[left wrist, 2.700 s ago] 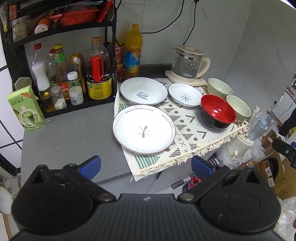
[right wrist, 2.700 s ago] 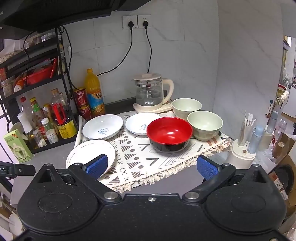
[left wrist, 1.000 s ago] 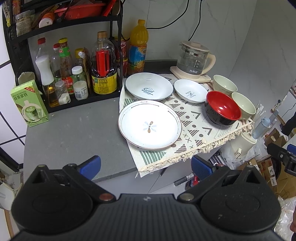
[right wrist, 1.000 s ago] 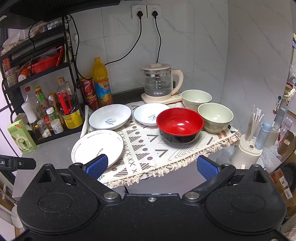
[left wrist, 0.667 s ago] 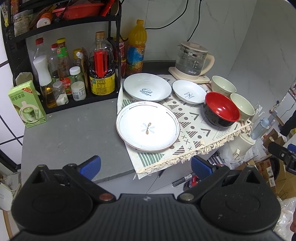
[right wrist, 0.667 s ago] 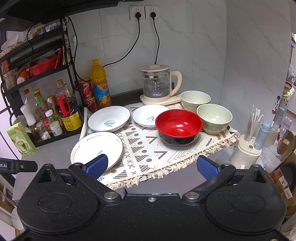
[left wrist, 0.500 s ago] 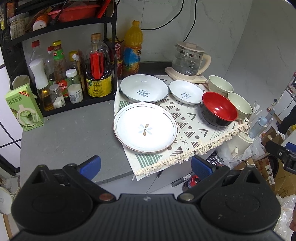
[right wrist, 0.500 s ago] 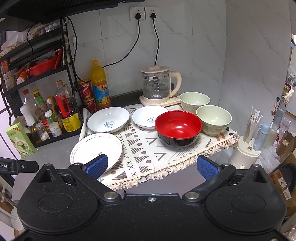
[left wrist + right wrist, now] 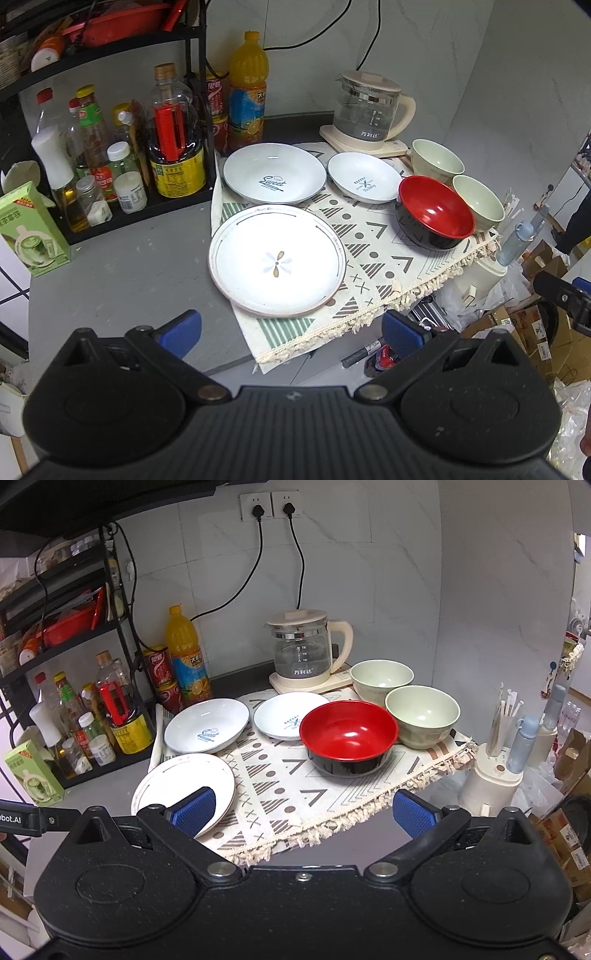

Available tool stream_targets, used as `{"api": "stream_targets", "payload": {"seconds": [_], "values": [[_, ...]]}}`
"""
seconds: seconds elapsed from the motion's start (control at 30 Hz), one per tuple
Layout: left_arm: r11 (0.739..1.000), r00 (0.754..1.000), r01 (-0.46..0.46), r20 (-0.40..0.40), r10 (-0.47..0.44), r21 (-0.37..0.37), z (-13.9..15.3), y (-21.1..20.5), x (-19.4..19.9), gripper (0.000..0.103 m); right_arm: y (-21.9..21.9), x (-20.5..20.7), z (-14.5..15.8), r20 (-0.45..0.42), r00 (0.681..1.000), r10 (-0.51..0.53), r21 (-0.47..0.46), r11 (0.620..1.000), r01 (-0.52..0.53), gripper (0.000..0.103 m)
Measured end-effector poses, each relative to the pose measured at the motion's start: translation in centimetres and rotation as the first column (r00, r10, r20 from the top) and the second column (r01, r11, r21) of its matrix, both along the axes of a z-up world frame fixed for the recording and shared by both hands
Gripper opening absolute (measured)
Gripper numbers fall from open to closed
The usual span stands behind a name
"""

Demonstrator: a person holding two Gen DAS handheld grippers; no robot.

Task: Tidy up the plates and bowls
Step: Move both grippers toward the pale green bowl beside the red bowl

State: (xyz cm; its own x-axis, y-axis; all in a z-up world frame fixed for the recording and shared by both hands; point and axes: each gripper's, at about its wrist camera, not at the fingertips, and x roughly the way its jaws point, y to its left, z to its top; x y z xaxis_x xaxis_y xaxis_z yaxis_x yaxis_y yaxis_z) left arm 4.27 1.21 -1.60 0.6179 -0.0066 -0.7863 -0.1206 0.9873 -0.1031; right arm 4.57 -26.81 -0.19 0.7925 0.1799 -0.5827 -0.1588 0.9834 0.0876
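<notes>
Plates (image 9: 277, 260) and bowls (image 9: 349, 734) sit upright, openings facing up.

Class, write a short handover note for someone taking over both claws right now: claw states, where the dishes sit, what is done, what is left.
Left claw: open, empty, short of the large plate.
Right claw: open, empty, facing the red bowl.
All dishes sit on the mat: large plate at the front left, Sweet plate and small plate behind it, red bowl mid-right, two green bowls beyond it near the kettle.
Done: nothing stacked.
Left: stack plates, nest bowls.
</notes>
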Motion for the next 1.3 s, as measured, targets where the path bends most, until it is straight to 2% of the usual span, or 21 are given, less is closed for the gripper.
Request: {"api": "stream_targets", "payload": {"seconds": [0.17,0.43,0.53,0.77,0.97,1.3], "values": [[1.000,1.000,-0.002,0.000,0.002,0.009,0.1,-0.8,2.1,0.103,-1.0,2.6,-0.2,0.003,1.000,-0.008,0.014,1.000,0.008,0.103],[0.999,0.998,-0.048,-0.040,0.048,-0.006,-0.3,-1.8,6.5,0.103,-2.2,7.7,-0.6,-0.043,0.999,0.012,-0.024,1.000,-0.013,0.103],[0.999,0.998,-0.043,-0.051,0.043,-0.010,-0.5,-2.4,8.2,0.103,-2.5,9.5,-0.6,-0.055,0.998,0.039,-0.003,0.999,-0.039,0.103],[0.999,0.997,-0.026,-0.076,0.025,-0.018,-1.0,-4.2,12.4,0.103,-3.8,13.7,-0.6,-0.086,0.996,0.012,-0.008,1.000,-0.012,0.103],[1.000,0.996,-0.024,-0.090,0.022,-0.021,-1.2,-6.4,15.8,0.103,-5.9,16.5,-0.8,-0.113,0.994,0.013,-0.013,1.000,-0.014,0.103],[0.998,0.995,-0.039,-0.098,0.034,-0.049,-1.6,-12.1,21.3,0.103,-10.2,21.4,-0.5,-0.138,0.986,0.094,0.001,0.996,-0.095,0.103]]}}
